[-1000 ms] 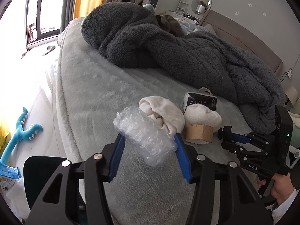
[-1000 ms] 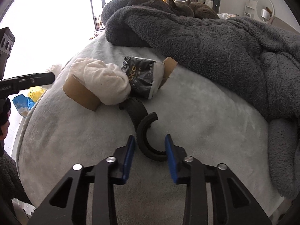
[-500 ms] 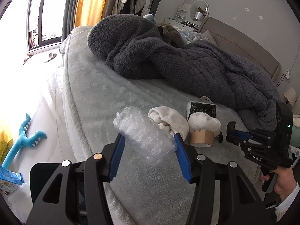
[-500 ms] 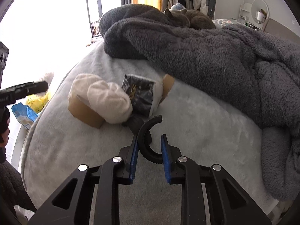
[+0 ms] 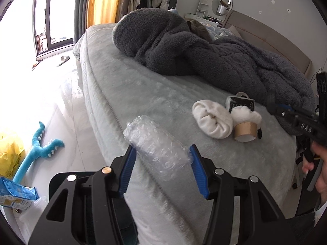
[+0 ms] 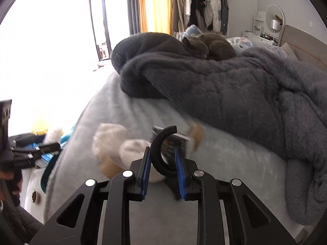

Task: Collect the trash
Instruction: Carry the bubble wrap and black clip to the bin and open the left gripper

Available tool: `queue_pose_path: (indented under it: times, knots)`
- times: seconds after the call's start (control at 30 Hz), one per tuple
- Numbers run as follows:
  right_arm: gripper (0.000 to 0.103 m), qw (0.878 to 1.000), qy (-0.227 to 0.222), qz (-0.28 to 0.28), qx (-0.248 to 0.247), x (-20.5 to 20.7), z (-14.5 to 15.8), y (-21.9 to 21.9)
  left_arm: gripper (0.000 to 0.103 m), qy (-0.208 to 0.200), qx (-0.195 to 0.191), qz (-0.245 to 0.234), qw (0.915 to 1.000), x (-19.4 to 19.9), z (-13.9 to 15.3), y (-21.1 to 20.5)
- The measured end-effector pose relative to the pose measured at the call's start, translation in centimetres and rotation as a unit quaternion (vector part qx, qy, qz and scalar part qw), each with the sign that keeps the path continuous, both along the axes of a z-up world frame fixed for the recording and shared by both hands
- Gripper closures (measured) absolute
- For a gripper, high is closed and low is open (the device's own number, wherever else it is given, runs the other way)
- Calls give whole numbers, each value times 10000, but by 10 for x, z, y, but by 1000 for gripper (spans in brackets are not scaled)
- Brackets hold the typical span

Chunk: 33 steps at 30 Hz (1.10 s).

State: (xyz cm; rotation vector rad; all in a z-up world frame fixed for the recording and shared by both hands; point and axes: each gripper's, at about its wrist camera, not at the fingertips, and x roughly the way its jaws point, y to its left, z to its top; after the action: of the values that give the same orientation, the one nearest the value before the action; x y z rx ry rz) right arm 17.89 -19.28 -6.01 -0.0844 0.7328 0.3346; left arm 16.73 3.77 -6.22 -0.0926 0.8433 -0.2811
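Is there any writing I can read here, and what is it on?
"DAS", seen upside down: on the right tongs, in the left wrist view.
Black packet: print too small to read.
Blue packet on the floor: print too small to read.

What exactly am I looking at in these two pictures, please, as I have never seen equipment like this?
No robot: a person carries handheld tongs, each with a camera looking along its fingers. One picture comes from the left tongs, clamped on a roll of bubble wrap. The other comes from the right tongs, gripping a black C-shaped ring. On the bed lie a white sock bundle, a cardboard tube, a dark packet and a grey blanket.
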Motion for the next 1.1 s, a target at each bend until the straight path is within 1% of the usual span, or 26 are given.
queue_pose_path:
  times: [0.23,0.43,0.57,0.87,1.1]
  knots:
    - [79,9993,-35,329,176,2,10,49,47,161,217,164,9995,-7,-16,34]
    - [79,9976,16,656,209,2,9,94,47,357,296,317,9984,-12,-34,65]
    - [79,9957,67,860,338,1,10,121,47,519,326,421,9972,-14,-45,85]
    - [79,9882,282,1440,429,0,0,198,47,1027,326,600,9924,-22,-78,128]
    - [79,9812,565,1800,398,-6,-18,247,46,1548,214,698,9853,-28,-106,161]
